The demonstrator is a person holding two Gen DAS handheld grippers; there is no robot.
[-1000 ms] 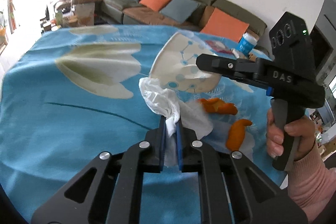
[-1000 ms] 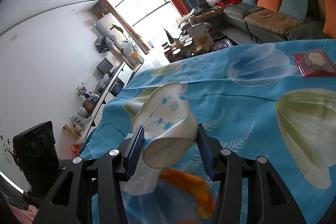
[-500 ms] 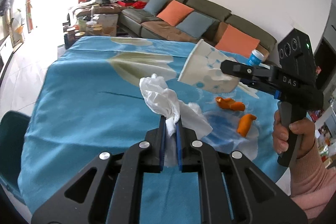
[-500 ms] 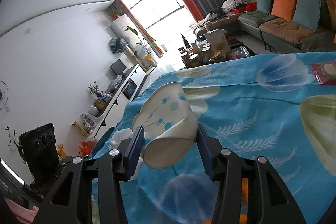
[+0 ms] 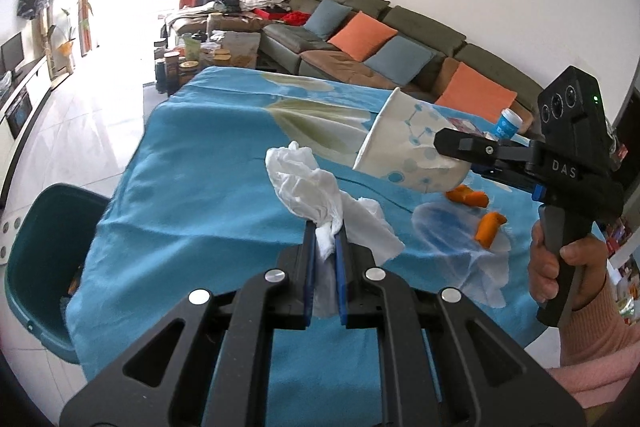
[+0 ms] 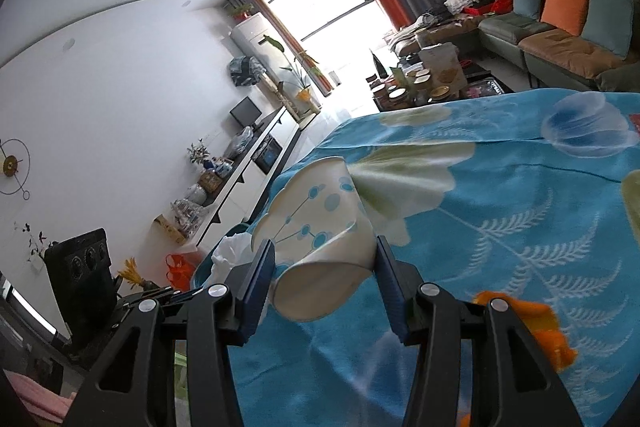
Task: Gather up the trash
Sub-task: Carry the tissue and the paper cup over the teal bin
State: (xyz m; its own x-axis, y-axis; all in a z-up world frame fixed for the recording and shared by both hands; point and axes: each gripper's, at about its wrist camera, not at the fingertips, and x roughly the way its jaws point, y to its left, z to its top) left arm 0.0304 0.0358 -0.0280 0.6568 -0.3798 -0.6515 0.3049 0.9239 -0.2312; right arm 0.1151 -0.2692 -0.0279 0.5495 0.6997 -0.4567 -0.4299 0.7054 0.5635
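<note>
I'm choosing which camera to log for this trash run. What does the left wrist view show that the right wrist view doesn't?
Left wrist only: the left gripper clamping the white tissue, the right hand, a blue-capped bottle.

Right wrist only: the cup's crushed base between the right gripper fingers.

Both: paper cup, green bin, orange peels, blue tablecloth.

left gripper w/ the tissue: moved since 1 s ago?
Yes. The left gripper, shut on the tissue, has pulled back toward the table edge; the teal bin is now in view.
</note>
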